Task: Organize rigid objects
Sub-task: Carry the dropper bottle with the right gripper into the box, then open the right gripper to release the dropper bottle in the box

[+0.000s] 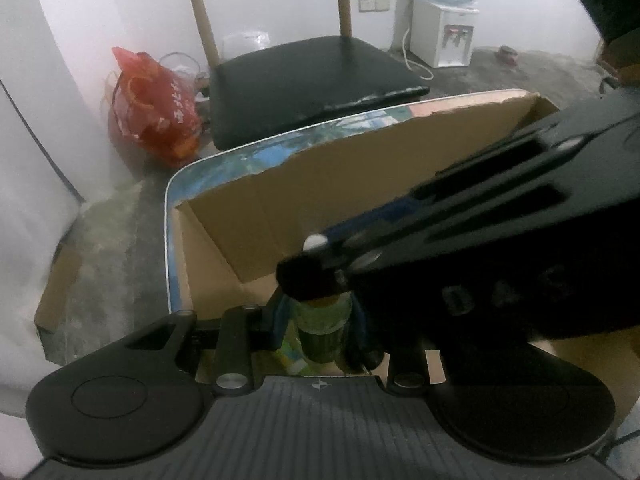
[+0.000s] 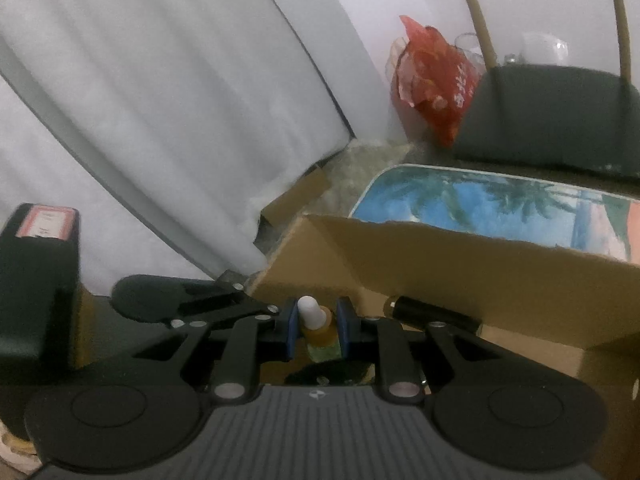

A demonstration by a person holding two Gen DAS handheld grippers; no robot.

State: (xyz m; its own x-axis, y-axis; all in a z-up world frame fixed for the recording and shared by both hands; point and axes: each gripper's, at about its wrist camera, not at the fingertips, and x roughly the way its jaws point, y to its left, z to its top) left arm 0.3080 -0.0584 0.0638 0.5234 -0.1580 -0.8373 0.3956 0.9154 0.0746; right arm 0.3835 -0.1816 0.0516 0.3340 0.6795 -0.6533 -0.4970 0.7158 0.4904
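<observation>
Both grippers were crowded over the cardboard box (image 1: 320,184), which sat on a table (image 2: 480,200) with a printed palm-tree top. The left gripper (image 1: 320,320) had its blue pads (image 1: 280,320) pressed against a green bottle (image 1: 324,328), clamped around its body, low over the box. The right gripper (image 2: 318,330) came in from the right in the left wrist view, its blurred dark linkage crossing just above the bottle's top. From the right wrist view, its blue pads sat on either side of a small amber dropper bottle (image 2: 320,332) with a white tip (image 2: 308,310), closed in on it; whether this was the same bottle seen from the other side could not be told. A dark cylinder (image 2: 432,314) lay just beside it against the box wall. Behind stood a chair (image 1: 312,76) with a black seat, a red plastic bag (image 1: 156,108) on the floor and a white water dispenser (image 1: 444,32) by the wall.
</observation>
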